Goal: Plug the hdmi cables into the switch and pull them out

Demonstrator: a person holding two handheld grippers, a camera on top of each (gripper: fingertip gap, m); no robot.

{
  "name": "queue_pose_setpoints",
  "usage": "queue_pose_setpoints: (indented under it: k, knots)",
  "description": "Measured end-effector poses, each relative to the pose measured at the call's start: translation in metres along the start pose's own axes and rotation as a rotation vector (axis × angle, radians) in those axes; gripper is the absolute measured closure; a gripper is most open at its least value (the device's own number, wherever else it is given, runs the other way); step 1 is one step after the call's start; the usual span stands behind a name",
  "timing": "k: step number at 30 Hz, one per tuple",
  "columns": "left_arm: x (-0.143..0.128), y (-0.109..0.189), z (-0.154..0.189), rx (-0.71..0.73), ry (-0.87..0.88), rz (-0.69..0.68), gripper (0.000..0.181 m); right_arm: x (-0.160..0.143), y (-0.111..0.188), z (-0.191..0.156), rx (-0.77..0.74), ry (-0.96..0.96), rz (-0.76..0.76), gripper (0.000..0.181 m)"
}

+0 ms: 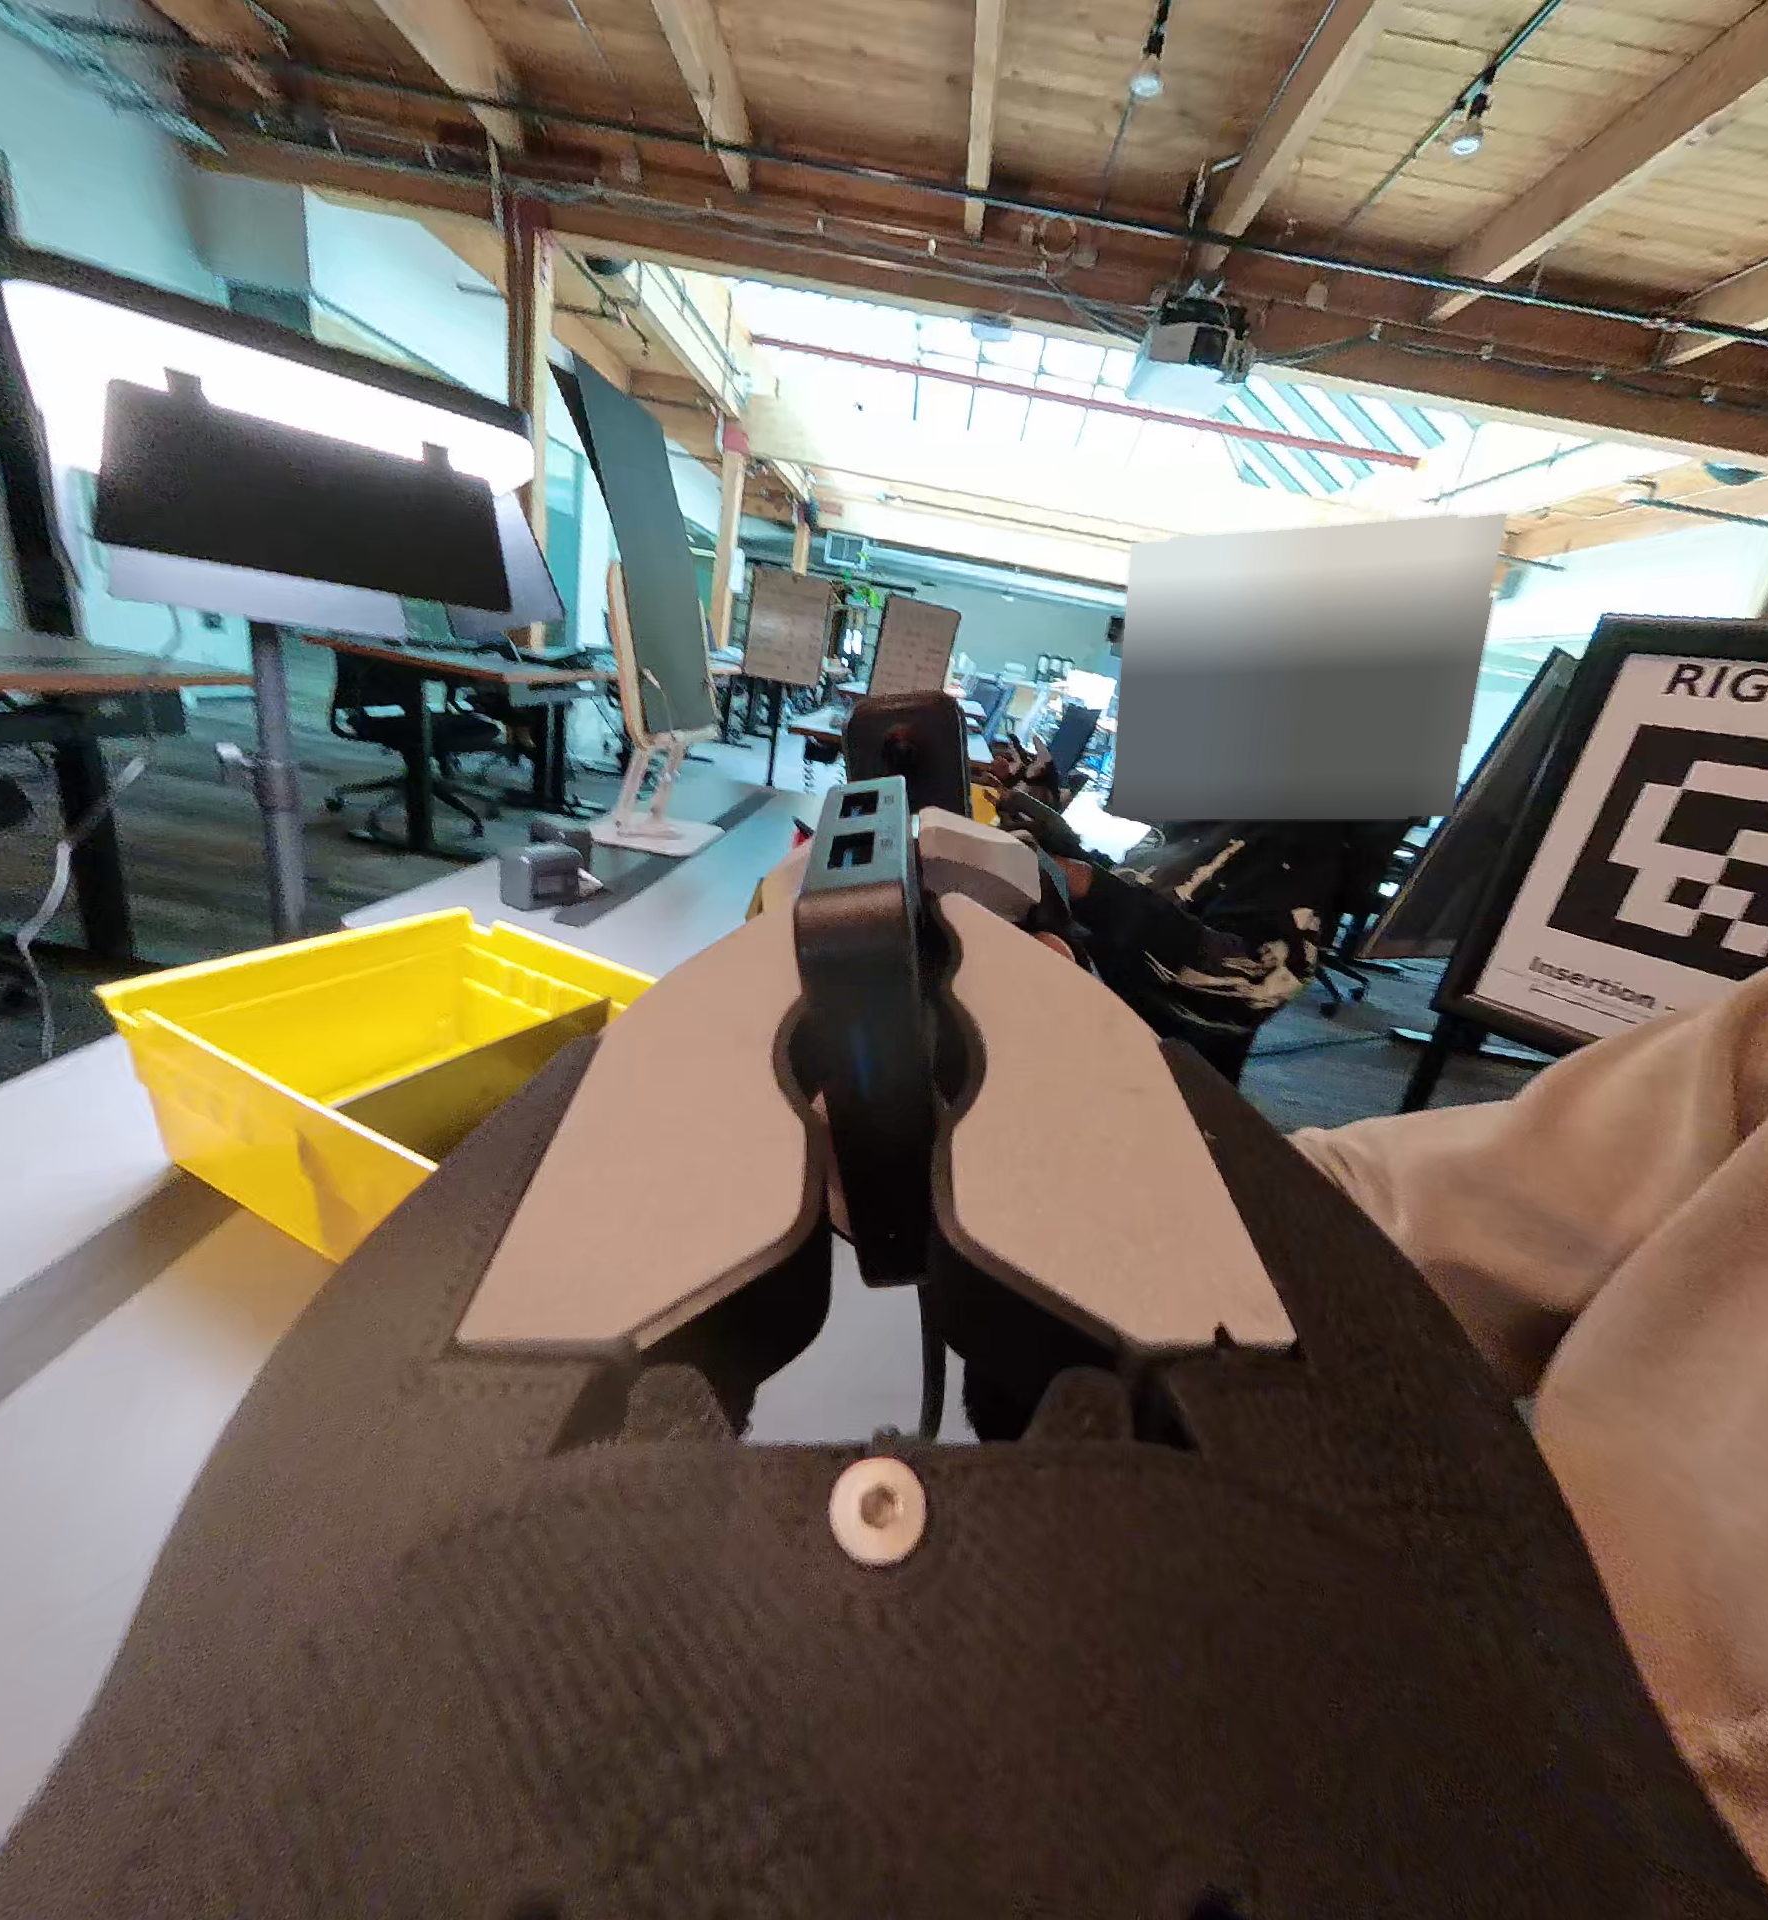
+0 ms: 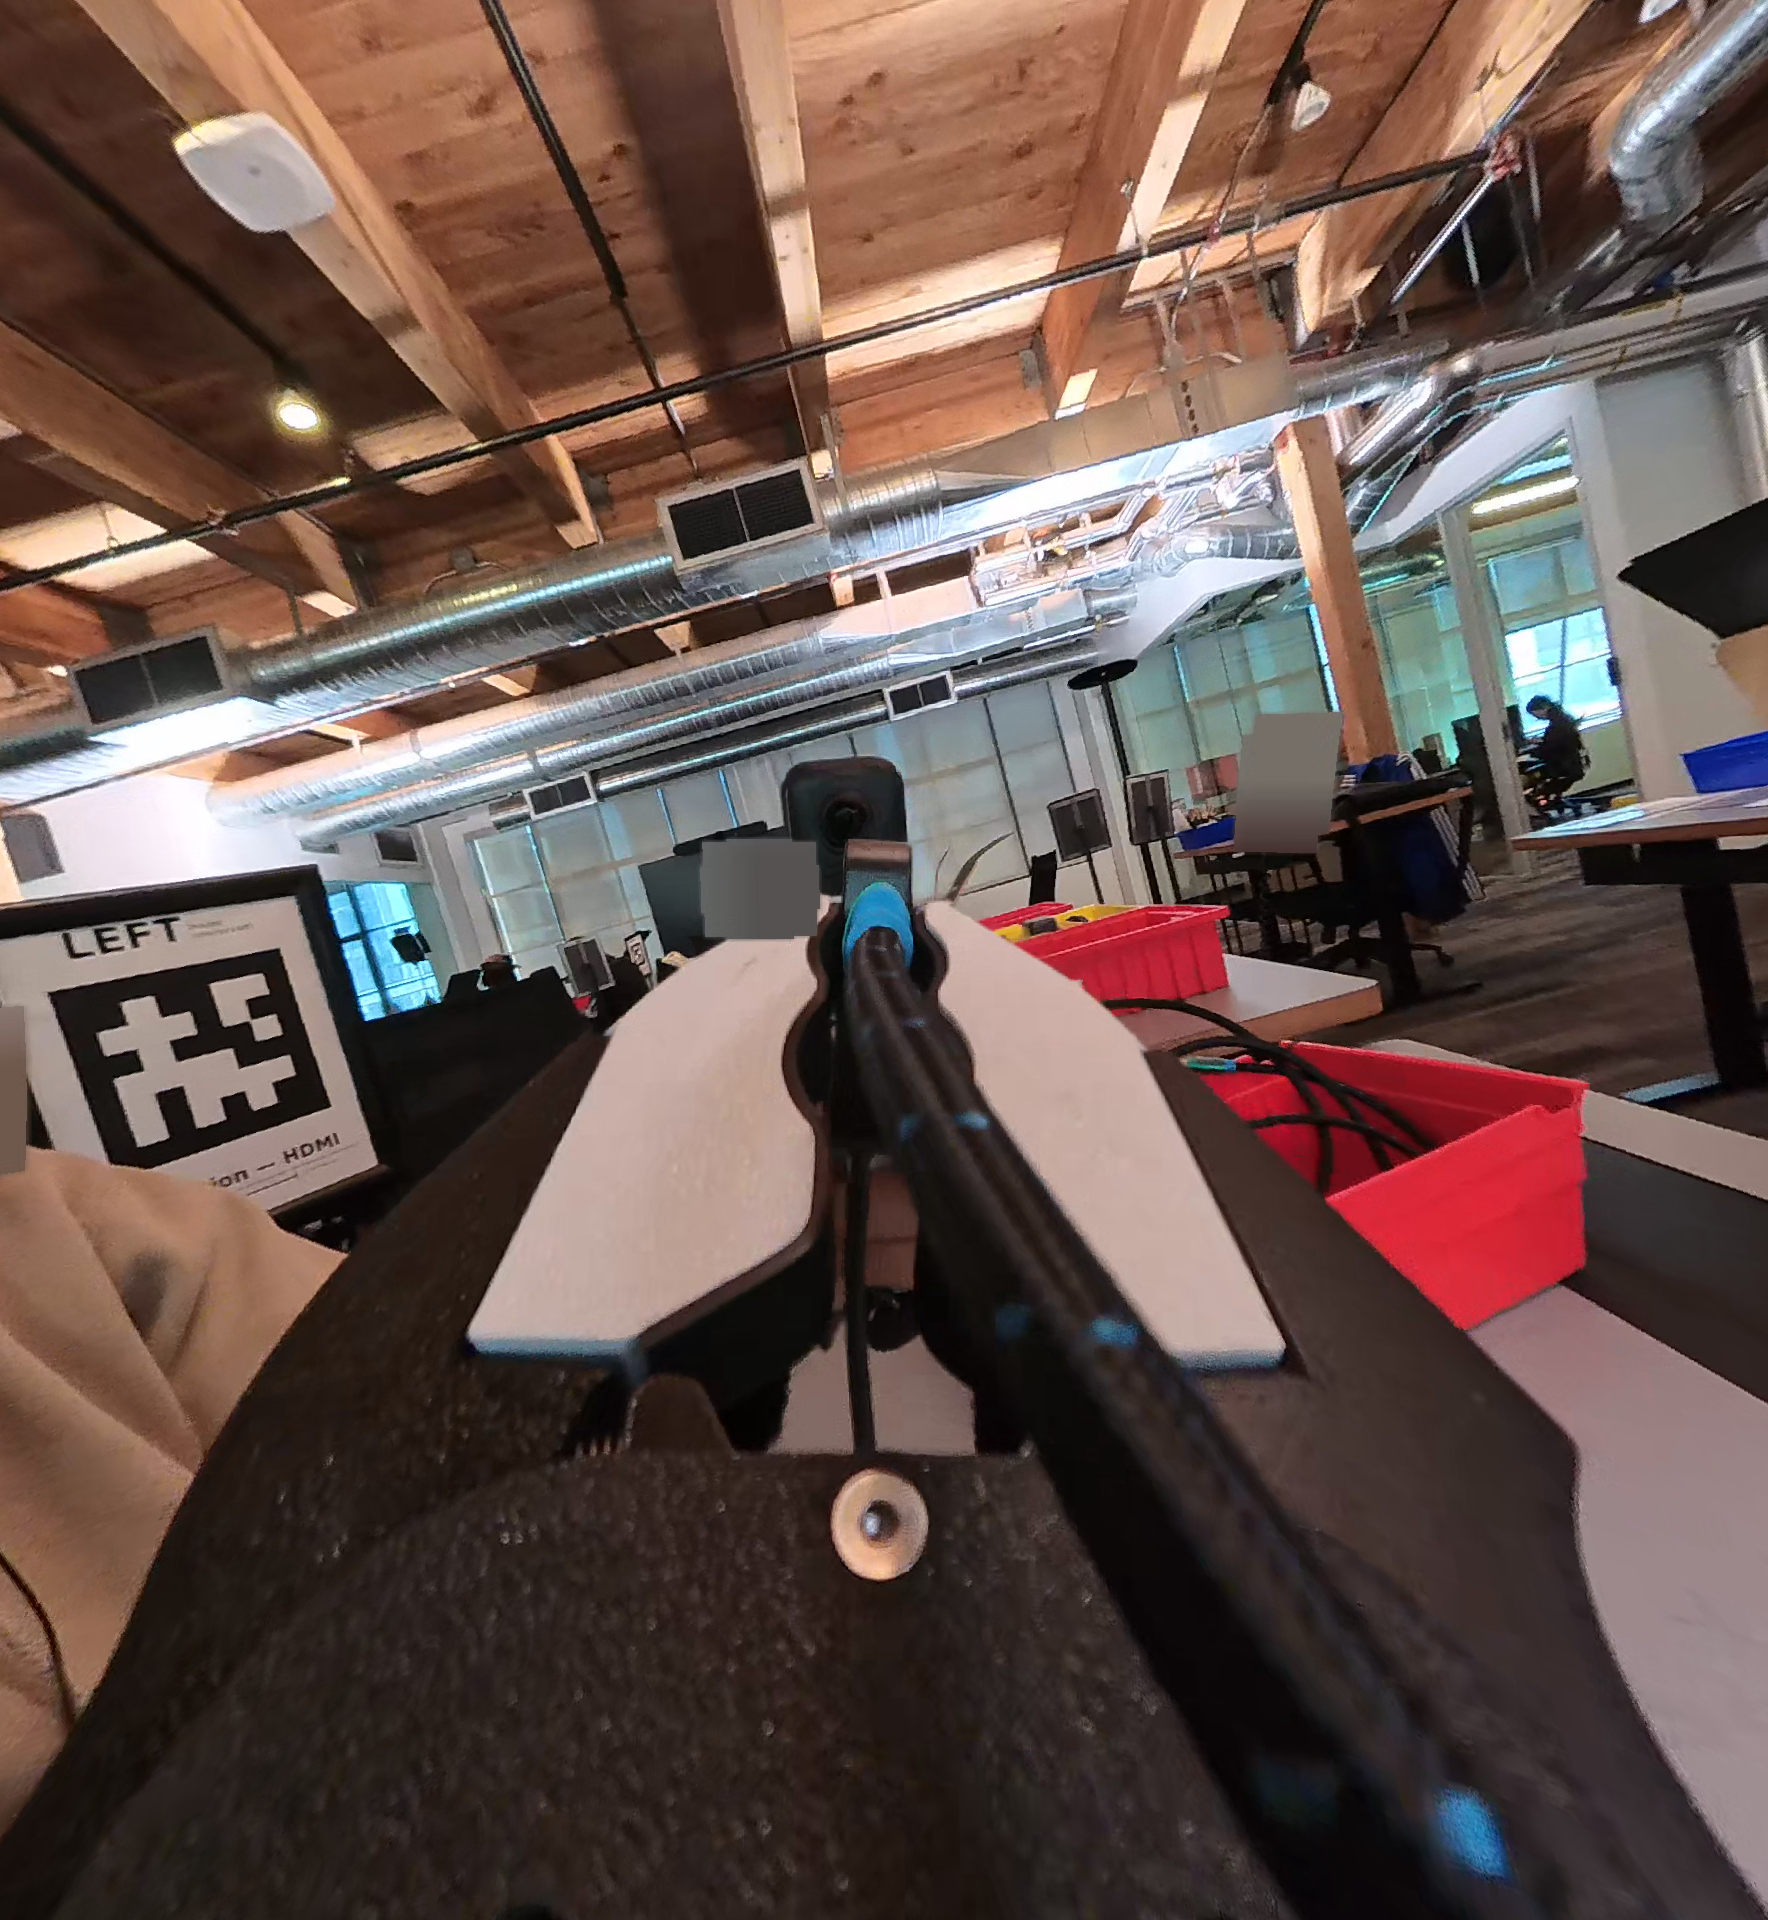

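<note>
In the left wrist view my left gripper (image 1: pixel 864 935) is shut on the black HDMI switch (image 1: pixel 864 997) and holds it upright in the air. Two empty ports (image 1: pixel 852 831) show on its top end. My right gripper (image 1: pixel 973 868) sits close behind the switch's right side. In the right wrist view my right gripper (image 2: pixel 875 935) is shut on an HDMI cable at its blue-collared plug (image 2: pixel 875 920). The black braided cable (image 2: pixel 1067 1299) trails back to the lower right. The plug tip meets the switch (image 2: pixel 875 860); I cannot tell whether it is seated.
A yellow bin (image 1: pixel 340 1049) stands on the grey table to the left. A red bin (image 2: pixel 1431 1164) with cables and a second red bin (image 2: pixel 1119 951) stand to the right. Framed marker boards (image 1: pixel 1690 852) (image 2: pixel 184 1049) stand behind. Beige sleeves (image 1: pixel 1638 1299) are close. Both grippers' tips are close together, under 4 cm apart.
</note>
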State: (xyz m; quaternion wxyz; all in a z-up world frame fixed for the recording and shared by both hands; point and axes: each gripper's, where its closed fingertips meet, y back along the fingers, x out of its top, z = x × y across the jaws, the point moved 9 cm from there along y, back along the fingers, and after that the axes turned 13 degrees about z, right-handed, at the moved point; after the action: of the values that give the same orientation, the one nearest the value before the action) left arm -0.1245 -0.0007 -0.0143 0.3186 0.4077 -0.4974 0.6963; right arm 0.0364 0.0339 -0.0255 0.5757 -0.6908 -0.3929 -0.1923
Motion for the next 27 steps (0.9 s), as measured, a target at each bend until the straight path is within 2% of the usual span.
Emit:
queue_pose_setpoints:
  k: [8, 9, 11, 12, 14, 16, 18, 22, 27]
  knots:
    - [0.007, 0.0, 0.002, -0.019, -0.033, -0.065, 0.167, 0.007, -0.002, -0.002, 0.031, 0.023, -0.116, 0.17]
    - [0.013, 0.005, 0.001, 0.001, -0.045, -0.019, 0.166, 0.012, 0.0, -0.001, 0.027, 0.035, -0.108, 0.17]
    - [0.045, 0.034, -0.009, 0.037, -0.008, 0.137, 0.167, 0.049, 0.022, 0.007, -0.012, -0.032, 0.049, 0.17]
    - [0.061, 0.051, -0.012, 0.066, -0.039, 0.172, 0.167, 0.069, 0.036, 0.012, -0.07, -0.008, 0.073, 0.17]
    - [0.082, 0.074, -0.01, 0.113, -0.127, 0.159, 0.167, 0.095, 0.058, 0.016, -0.213, 0.124, -0.031, 0.169]
    - [0.09, 0.08, -0.006, 0.166, -0.184, 0.131, 0.167, 0.106, 0.068, 0.019, -0.327, 0.209, -0.136, 0.17]
    - [0.089, 0.078, -0.006, 0.206, -0.219, 0.114, 0.167, 0.108, 0.072, 0.025, -0.401, 0.232, -0.206, 0.17]
    - [0.078, 0.07, -0.014, 0.219, -0.177, 0.092, 0.167, 0.095, 0.077, 0.047, -0.511, 0.258, -0.324, 0.17]
    - [0.072, 0.065, -0.017, 0.229, -0.194, 0.053, 0.167, 0.079, 0.087, 0.087, -0.611, 0.284, -0.454, 0.17]
